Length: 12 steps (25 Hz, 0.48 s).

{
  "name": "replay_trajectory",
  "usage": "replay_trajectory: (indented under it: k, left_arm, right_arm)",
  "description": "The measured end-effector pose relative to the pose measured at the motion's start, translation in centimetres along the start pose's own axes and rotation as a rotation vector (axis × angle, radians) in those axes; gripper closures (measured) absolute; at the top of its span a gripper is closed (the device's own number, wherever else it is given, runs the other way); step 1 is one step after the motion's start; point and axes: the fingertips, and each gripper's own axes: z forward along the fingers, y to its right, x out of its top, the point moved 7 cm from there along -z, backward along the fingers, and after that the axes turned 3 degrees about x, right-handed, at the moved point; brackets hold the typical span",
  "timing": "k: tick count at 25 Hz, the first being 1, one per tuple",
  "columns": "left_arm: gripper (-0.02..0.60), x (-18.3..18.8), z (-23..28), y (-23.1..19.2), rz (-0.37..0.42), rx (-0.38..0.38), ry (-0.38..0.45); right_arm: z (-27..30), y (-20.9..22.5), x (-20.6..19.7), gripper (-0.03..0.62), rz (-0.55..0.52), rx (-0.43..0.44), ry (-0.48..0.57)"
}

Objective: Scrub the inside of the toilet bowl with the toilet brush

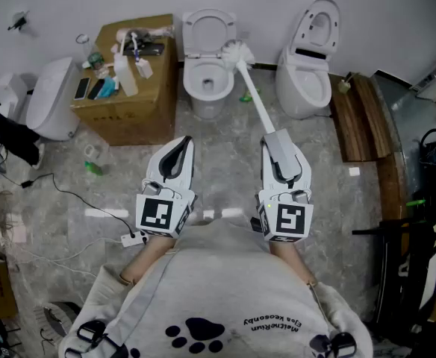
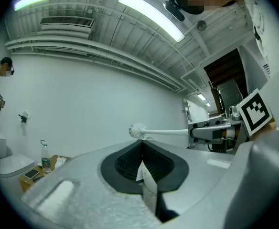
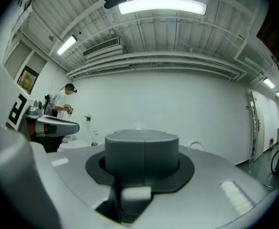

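The white toilet (image 1: pixel 207 77) stands ahead by the far wall, its lid up and its bowl open. A white toilet brush (image 1: pixel 237 51) has its bristle head above the bowl's right rim, and its long handle slants down to my right gripper (image 1: pixel 272 142), which is shut on the handle's end. In the right gripper view the shut jaws (image 3: pixel 143 142) hide the handle; only a bit of the bristles (image 3: pixel 138 126) shows above them. My left gripper (image 1: pixel 179 149) hangs beside it, shut and holding nothing. The left gripper view shows the brush (image 2: pixel 138 130) to the right of the shut left gripper (image 2: pixel 140 149).
A cardboard box (image 1: pixel 139 107) with bottles and phones on top stands left of the toilet. A second toilet (image 1: pixel 307 73) stands to the right, another white fixture (image 1: pixel 50 99) far left. Wooden planks (image 1: pixel 360 118) lie at the right. A green bottle (image 1: pixel 92 162) and cables lie on the floor.
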Motion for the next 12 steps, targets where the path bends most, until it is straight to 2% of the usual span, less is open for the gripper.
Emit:
replay_trajectory:
  k: [12]
  left_arm:
    - [0.578,-1.4,-0.7,-2.6,-0.029,-0.046,-0.022]
  right_arm:
    - [0.6,-3.4,-1.1,0.444,0.035,-0.023,-0.043]
